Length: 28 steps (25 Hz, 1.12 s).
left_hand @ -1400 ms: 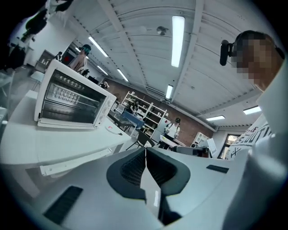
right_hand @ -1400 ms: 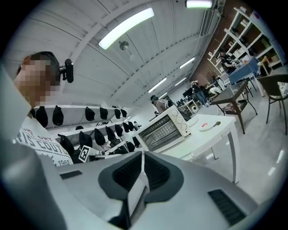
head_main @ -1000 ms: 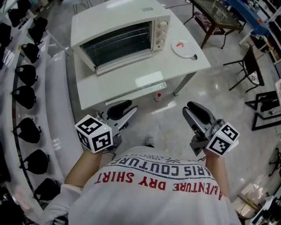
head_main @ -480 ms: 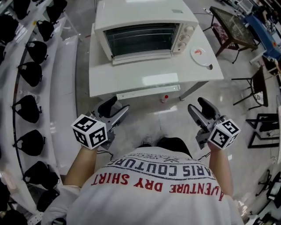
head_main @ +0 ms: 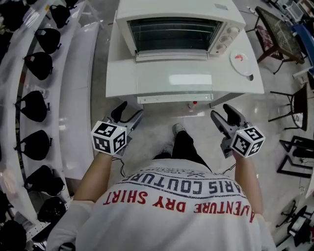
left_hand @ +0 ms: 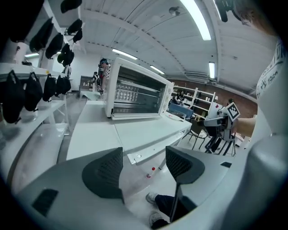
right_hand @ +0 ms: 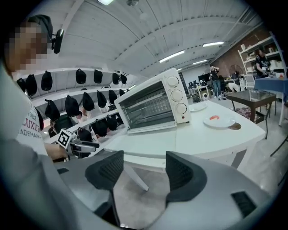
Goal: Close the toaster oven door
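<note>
1. Door [head_main: 174,34], head view: it fronts the oven [head_main: 181,7] at the far side of the table [head_main: 122,73], well apart from both grippers. It looks upright, but I cannot tell whether it is fully shut. As glass in a metal frame, it should be stiff, smooth and light on its hinge. I would push the white bar [head_main: 174,56] along its lower edge rather than the pane, and gently, since the oven may slide. In the earlier frame the oven sat at an angle; now it sits square-on. The left gripper [head_main: 128,112] and right gripper [head_main: 221,112] show wider jaws and hang short of the table.
2. Left gripper view: the left gripper [left_hand: 144,168] is spread wide, its jaws having just been opening, with only floor between them. The door [left_hand: 137,94] stands beyond, on the table.
3. Right gripper view: the right gripper [right_hand: 144,173] is likewise spread and empty, its jaws also just opened. The door [right_hand: 150,108] is ahead and well apart.
</note>
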Motion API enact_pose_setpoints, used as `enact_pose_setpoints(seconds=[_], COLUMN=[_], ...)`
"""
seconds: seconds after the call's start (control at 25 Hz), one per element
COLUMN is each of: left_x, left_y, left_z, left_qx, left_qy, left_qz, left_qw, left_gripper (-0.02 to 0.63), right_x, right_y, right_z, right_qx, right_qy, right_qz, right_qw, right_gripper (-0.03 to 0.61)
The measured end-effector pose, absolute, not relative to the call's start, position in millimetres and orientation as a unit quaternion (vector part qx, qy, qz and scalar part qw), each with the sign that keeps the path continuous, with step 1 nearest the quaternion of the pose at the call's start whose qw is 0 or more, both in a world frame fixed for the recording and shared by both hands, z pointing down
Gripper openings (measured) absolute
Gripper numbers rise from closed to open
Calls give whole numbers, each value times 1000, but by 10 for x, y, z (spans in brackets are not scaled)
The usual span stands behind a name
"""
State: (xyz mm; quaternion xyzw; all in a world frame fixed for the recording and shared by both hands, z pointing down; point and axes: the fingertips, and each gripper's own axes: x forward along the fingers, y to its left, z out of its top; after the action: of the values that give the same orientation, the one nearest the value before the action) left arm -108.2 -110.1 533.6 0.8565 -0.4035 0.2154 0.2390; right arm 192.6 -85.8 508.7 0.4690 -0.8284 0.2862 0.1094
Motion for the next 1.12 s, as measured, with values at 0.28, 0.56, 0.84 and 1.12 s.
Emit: enact_pose_setpoints(seconds=[0.28,0.56,0.84,1.12], left_x=[-1068,-1064,-1002,-917], left_y=[-1183,-1225,-1315,-1444], left_z=[5790,6266,6404,6445], left_qx=[842,829,825,827], left_qy=[-408,-419,-428,-427], left_qz=[256,266,268,272], left_qw=[242,259,252,243], left_gripper=[301,301,299,288], right_x=[1987,2024,1973,1926], right_y=[-1096,-1211,-1328,-1448], right_z=[5699,6099,6298,6419], right_qx=[461,445,442,431], right_qy=[-826,-821,-821,-826], right_qz=[237,235,244,240], right_qw=[220,269,266,272], right_gripper=[278,278,278,276])
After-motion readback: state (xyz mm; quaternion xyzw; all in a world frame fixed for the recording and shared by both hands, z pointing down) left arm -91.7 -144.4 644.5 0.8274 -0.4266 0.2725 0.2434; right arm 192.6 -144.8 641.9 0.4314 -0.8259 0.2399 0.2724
